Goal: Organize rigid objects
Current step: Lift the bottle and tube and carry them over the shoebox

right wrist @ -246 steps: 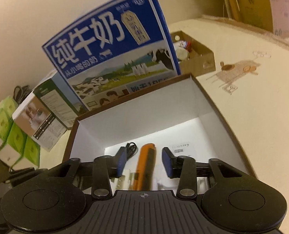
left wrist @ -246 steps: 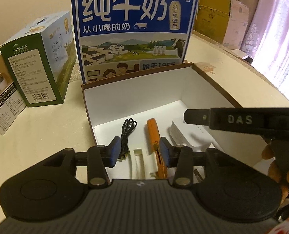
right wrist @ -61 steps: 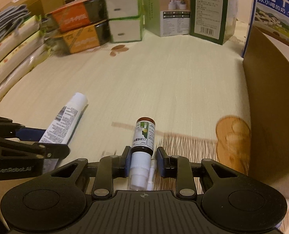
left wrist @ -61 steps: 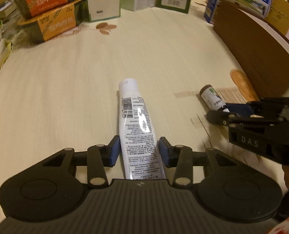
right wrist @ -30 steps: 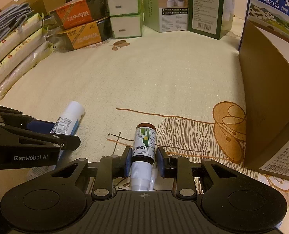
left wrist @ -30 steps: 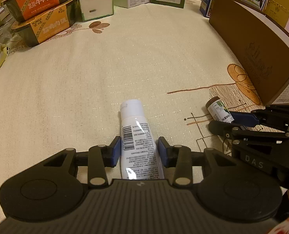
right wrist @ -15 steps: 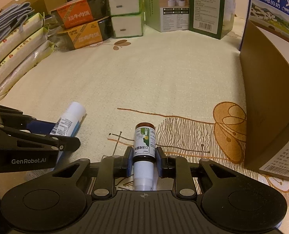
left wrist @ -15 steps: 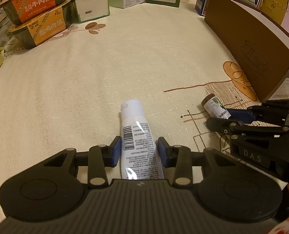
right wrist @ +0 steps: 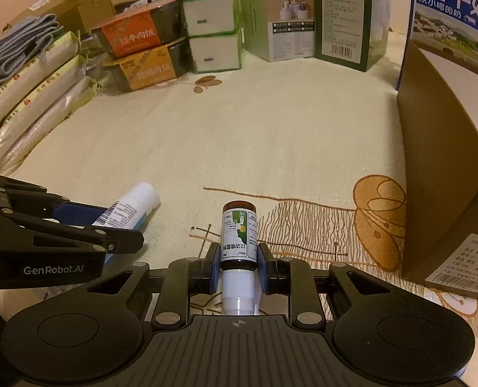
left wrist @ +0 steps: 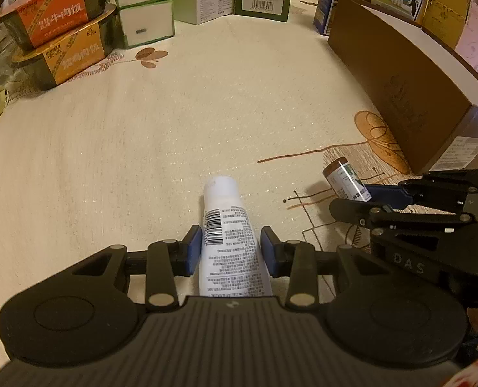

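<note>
My left gripper (left wrist: 231, 251) is shut on a white tube (left wrist: 227, 235) with a barcode, cap pointing away, just above the cream cloth. The tube also shows in the right wrist view (right wrist: 129, 208). My right gripper (right wrist: 237, 266) is shut on a small brown spray bottle (right wrist: 239, 238) with a green and white label, its white neck toward me. The bottle shows in the left wrist view (left wrist: 347, 179), lifted off the cloth. The brown open box (right wrist: 439, 148) stands to the right, its side wall facing me.
A blue milk carton panel (right wrist: 455, 16) stands behind the brown box. Green and white boxes (right wrist: 306, 32), stacked orange food trays (right wrist: 138, 54) and rice bags (right wrist: 32, 106) line the far and left edges. A cream patterned cloth (left wrist: 174, 113) covers the table.
Both grippers have closed on their objects and raised them slightly. The bottle is now gripped firmly and tilted up off the cloth; the view has pulled back a little.
</note>
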Demonstrator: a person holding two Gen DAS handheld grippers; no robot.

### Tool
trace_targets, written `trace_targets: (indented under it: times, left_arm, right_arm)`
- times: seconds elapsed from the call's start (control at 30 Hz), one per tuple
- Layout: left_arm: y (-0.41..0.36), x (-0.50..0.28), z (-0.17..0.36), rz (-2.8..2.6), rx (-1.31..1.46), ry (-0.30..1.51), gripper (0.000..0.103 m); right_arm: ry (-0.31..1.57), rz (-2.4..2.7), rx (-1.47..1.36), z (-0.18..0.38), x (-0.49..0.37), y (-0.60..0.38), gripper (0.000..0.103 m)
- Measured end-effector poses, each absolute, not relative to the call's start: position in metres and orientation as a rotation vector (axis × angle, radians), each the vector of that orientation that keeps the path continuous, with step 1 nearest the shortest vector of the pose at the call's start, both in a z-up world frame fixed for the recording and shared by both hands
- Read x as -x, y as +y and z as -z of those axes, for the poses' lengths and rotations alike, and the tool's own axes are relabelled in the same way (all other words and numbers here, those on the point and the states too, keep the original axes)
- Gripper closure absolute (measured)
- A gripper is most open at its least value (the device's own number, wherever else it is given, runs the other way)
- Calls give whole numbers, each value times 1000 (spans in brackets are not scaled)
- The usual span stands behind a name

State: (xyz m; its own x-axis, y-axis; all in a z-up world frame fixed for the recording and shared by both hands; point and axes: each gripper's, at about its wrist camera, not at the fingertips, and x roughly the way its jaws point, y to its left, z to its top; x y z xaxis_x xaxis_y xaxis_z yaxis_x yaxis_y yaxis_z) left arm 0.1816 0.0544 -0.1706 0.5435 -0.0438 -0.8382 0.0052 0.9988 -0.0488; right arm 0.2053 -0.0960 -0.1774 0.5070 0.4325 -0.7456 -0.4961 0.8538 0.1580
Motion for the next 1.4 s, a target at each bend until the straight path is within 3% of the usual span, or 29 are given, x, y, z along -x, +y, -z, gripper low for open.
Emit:
trace_targets:
  times: [0.43,1.4]
  left_arm:
    - [56,-194,183,12,83,1057,71]
    - [37,-189,137,59,61,952,72]
  right_arm:
    - [883,-536,70,174,-205,-103,83]
    - [810,-526,28,142,-198,-119,83]
